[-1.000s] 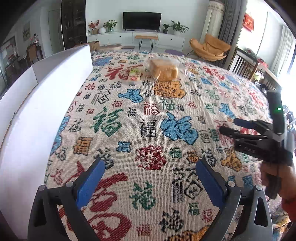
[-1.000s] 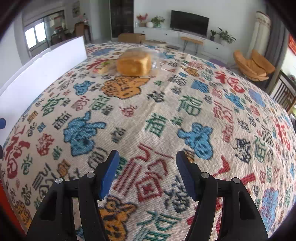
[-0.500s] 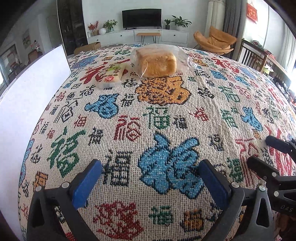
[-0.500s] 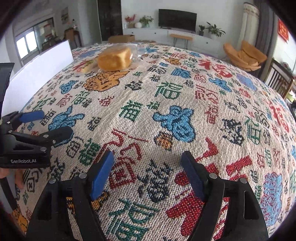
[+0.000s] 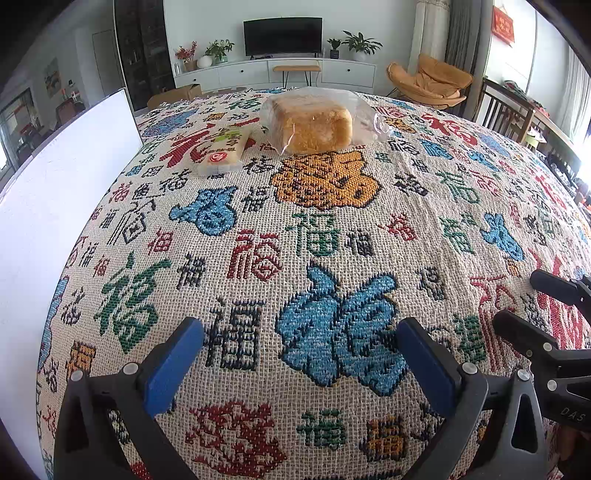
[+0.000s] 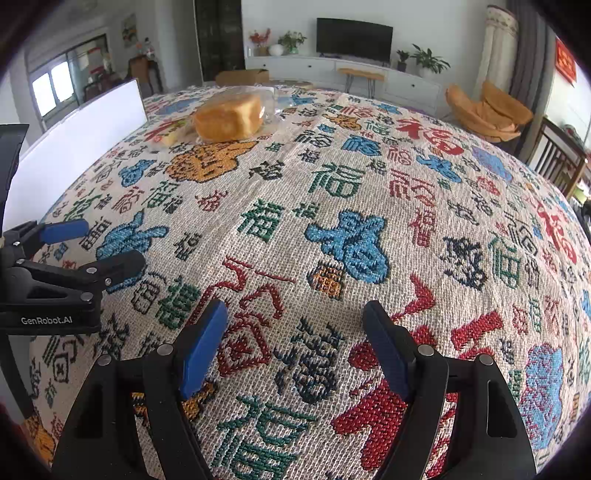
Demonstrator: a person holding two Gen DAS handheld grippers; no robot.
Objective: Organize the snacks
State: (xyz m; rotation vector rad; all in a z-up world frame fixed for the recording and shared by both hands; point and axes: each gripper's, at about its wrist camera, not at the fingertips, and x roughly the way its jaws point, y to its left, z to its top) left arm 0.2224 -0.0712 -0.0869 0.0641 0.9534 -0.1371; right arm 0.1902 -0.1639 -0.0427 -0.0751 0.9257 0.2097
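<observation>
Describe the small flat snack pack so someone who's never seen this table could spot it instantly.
Start at the table covered by the patterned cloth and look to its far end, toward the TV. There sits a bagged bread loaf; the snack pack lies on the cloth just to its left. Unlike the tall golden loaf in clear plastic, it is a low, flat, pale packet with green print and a round red logo.

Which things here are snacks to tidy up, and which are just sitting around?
For the job:
bagged bread loaf
flat snack packet
left gripper, open, holding nothing
right gripper, open, holding nothing

Just around:
patterned tablecloth
white board along the table's left edge
TV
orange chair
</observation>
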